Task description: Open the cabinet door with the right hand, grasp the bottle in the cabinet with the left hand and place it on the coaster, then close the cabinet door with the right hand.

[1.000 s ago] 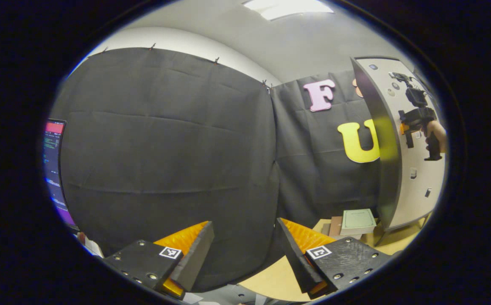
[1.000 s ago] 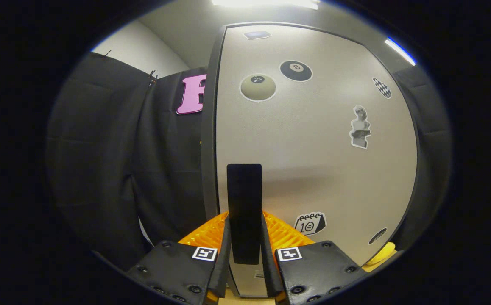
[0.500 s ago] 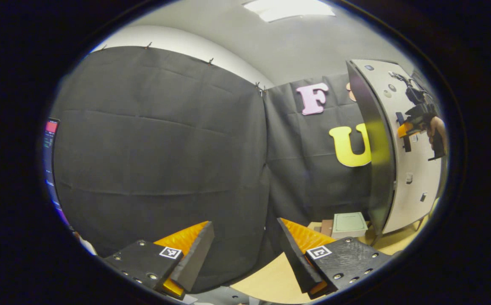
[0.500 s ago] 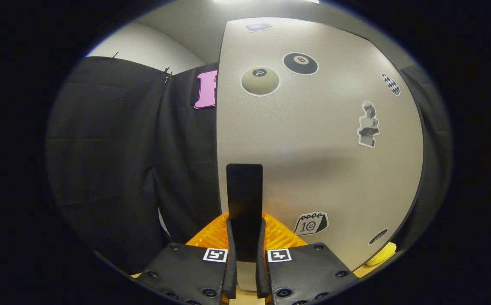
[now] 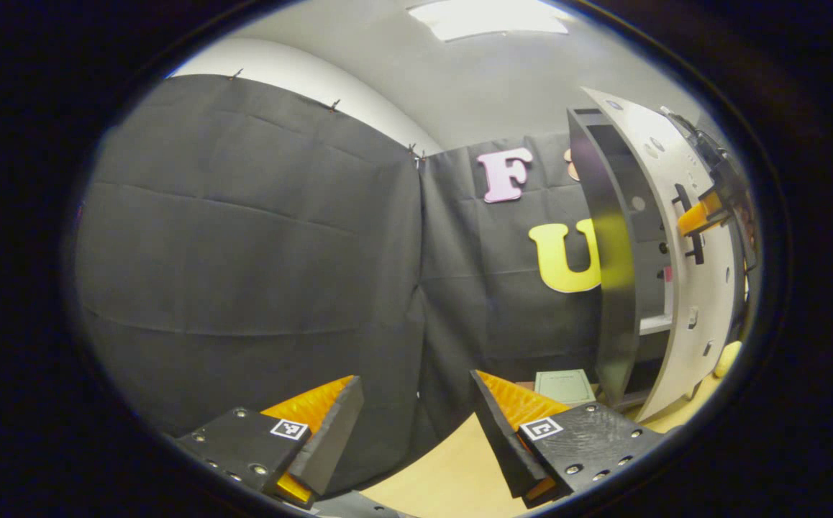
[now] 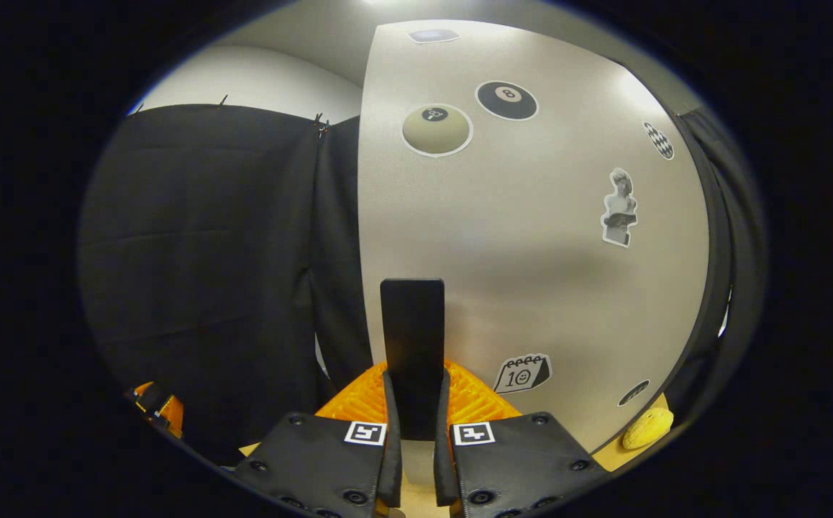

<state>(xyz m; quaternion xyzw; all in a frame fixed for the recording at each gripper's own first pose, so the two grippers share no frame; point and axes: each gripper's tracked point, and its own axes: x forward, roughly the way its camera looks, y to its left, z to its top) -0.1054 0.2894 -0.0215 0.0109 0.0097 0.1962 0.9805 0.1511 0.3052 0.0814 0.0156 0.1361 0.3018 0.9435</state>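
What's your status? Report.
Right gripper shut on door handle. Cabinet door partly open. Left gripper open, holding nothing. Bottle not sighted.

Your right tool pointed level at the door handle, both fingers clamped flat against its two sides. Your left tool hung free with its fingers spread wide apart, gripping nothing. In the left gripper view, your right tool sat far off at the door handle.
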